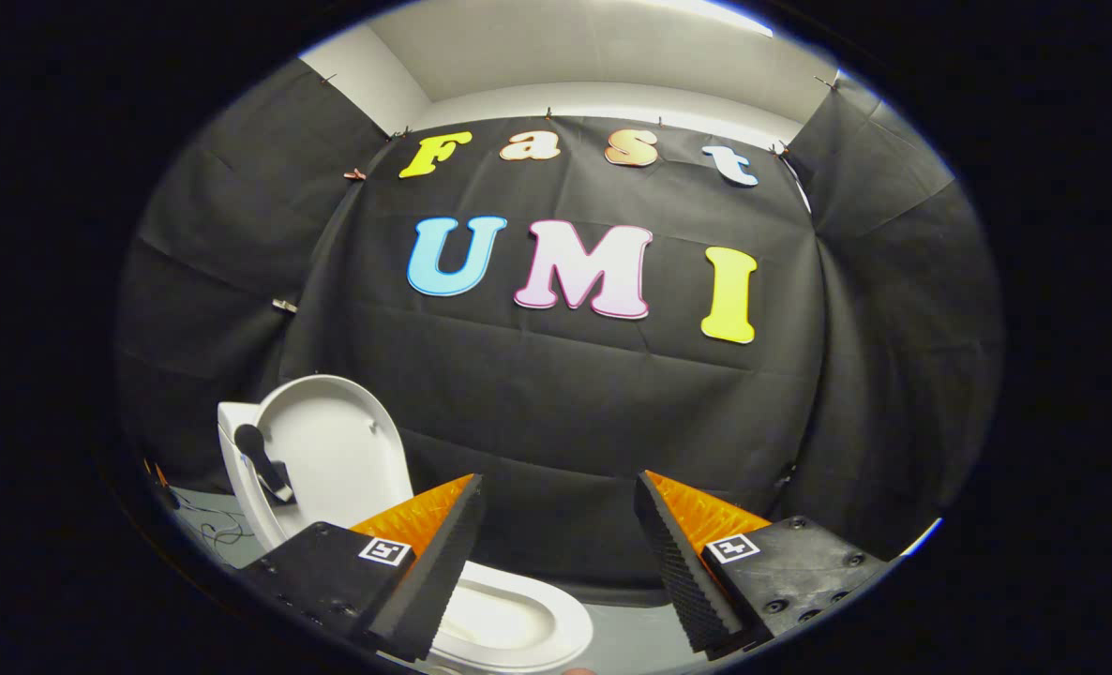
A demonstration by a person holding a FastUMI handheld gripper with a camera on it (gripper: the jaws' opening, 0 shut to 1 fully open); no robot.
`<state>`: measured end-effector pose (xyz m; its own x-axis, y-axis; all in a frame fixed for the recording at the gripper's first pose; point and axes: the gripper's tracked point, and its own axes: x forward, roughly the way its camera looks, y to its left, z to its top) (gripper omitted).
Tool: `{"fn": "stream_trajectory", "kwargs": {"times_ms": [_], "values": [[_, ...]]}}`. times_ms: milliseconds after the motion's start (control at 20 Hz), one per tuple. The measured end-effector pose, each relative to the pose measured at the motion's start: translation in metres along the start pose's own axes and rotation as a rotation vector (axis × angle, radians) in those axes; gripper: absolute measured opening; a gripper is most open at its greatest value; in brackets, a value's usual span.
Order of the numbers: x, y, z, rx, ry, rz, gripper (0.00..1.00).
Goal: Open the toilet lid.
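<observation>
The white oval plastic toilet lid (331,441) stands raised, tipped back close to upright behind the bowl, with its inner face turned toward the camera. Below and in front of it the white ceramic toilet bowl rim (528,623) lies uncovered, partly hidden behind the left finger of the tongs. Judged from how the lid stands, the opening looks done or very nearly so; what may be left is only to make sure the lid rests back and stays up, and to draw the tool clear.

A dark, rod-like fitting (263,461) shows against the lid's left edge; what it is cannot be made out.

The tongs (556,553) are released: the two fingers stand well apart with a wide gap between them, and nothing lies in that gap but the black cloth wall (556,412) beyond. They grasp nothing. The lid is off to the left of, and beyond, the left finger, and appears apart from it rather than touching, though the finger overlaps the bowl in the view and contact there cannot be ruled out.

Grey floor (640,637) shows between the fingers beside the bowl, and some thin cables (218,530) lie on it to the left of the toilet.
</observation>
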<state>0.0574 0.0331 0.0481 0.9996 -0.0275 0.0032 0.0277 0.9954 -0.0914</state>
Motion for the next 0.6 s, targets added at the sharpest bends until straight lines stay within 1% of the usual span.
{"fn": "stream_trajectory", "kwargs": {"times_ms": [100,250,350,550,600], "values": [[-0.015,-0.024,0.000,0.014,-0.011,-0.027,0.98],[-0.025,-0.039,-0.010,0.037,-0.016,-0.055,0.98],[-0.027,-0.047,-0.016,0.062,-0.012,-0.060,0.98],[-0.025,-0.054,-0.025,0.054,0.001,-0.066,0.98],[-0.026,-0.056,-0.027,0.071,0.006,-0.065,0.98]]}}
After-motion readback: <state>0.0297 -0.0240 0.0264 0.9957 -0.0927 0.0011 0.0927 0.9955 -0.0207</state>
